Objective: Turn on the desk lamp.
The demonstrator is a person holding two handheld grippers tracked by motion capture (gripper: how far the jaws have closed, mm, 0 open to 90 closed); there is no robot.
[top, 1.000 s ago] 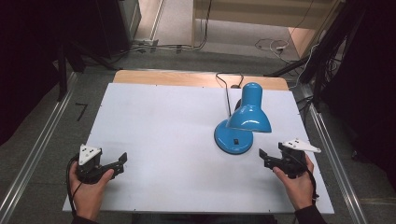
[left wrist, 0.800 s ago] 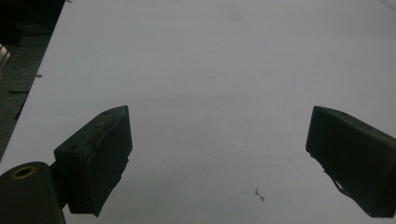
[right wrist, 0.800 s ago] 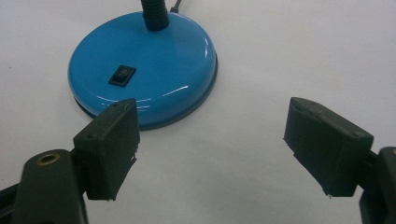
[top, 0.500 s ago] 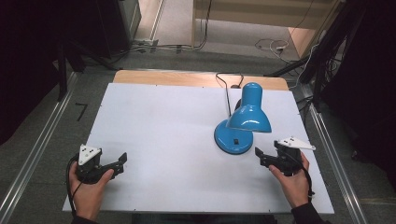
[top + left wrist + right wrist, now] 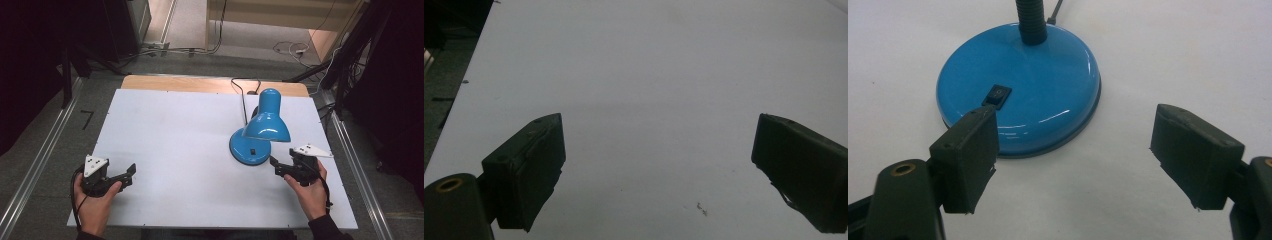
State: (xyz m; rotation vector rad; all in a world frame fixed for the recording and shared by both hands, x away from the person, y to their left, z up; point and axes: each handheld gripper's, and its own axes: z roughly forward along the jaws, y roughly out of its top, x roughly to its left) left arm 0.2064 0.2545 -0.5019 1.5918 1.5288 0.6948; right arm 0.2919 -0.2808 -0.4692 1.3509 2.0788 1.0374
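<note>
Fingers gaping wide on both grippers, gripping nothing. Right gripper (image 5: 276, 168) hovering just beside lamp (image 5: 256, 131) base, at its 4 o'clock; left gripper (image 5: 127, 175) idling well apart over table (image 5: 175, 130).

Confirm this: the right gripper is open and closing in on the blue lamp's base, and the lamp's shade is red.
Not quite. The right gripper is open near the base, but the high view shows the shade is blue, matching the base.
</note>
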